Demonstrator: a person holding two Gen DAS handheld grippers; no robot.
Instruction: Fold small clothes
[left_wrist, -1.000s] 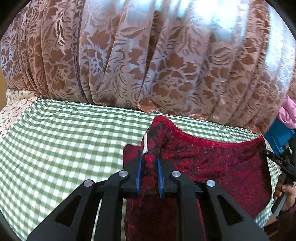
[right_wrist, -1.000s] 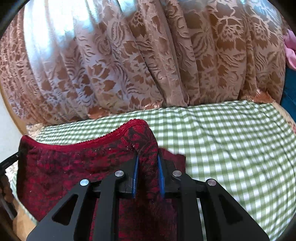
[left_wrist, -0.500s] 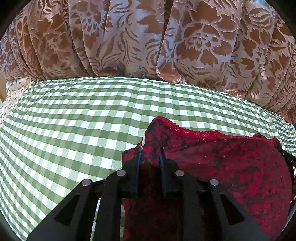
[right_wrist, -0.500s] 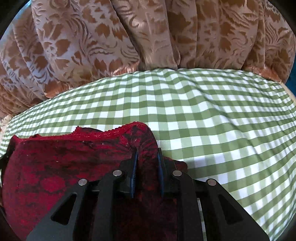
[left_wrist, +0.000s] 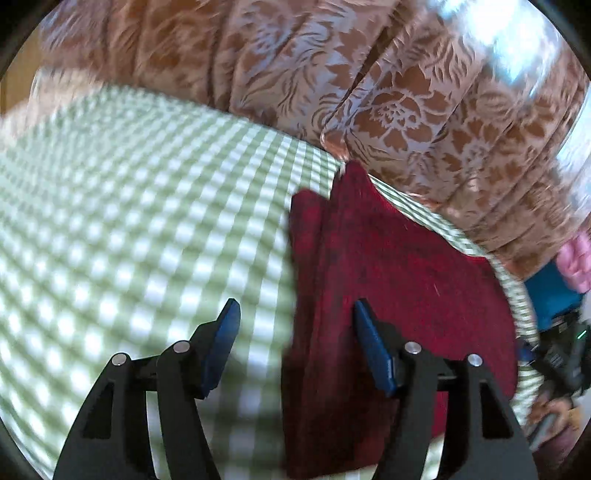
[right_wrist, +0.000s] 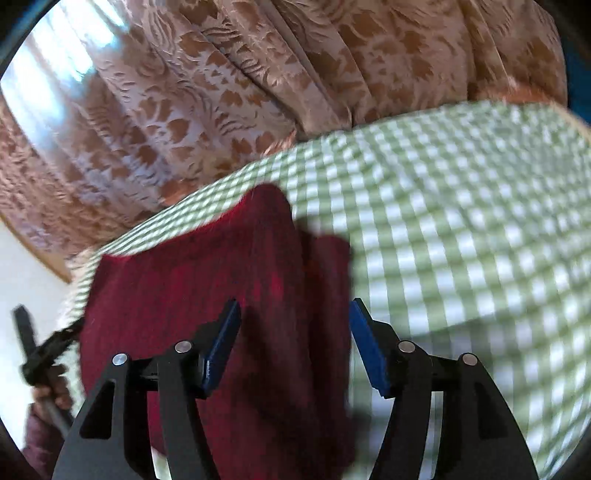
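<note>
A dark red patterned garment (left_wrist: 399, 280) lies flat on the green checked cloth (left_wrist: 129, 221), with a folded layer along its left edge. My left gripper (left_wrist: 295, 332) is open and empty just above that left edge. In the right wrist view the garment (right_wrist: 207, 288) lies to the left and centre, with a folded layer at its right edge. My right gripper (right_wrist: 293, 332) is open and empty above that edge. Both views are blurred by motion.
A brown floral curtain (left_wrist: 369, 92) hangs behind the far edge of the surface, also in the right wrist view (right_wrist: 221, 92). Pink and blue items (left_wrist: 565, 280) sit at the far right. The other hand-held gripper (right_wrist: 33, 354) shows at the left edge.
Both grippers have opened and let go of the garment's corners. The garment now lies on the cloth, and both grippers have drawn back and up.
</note>
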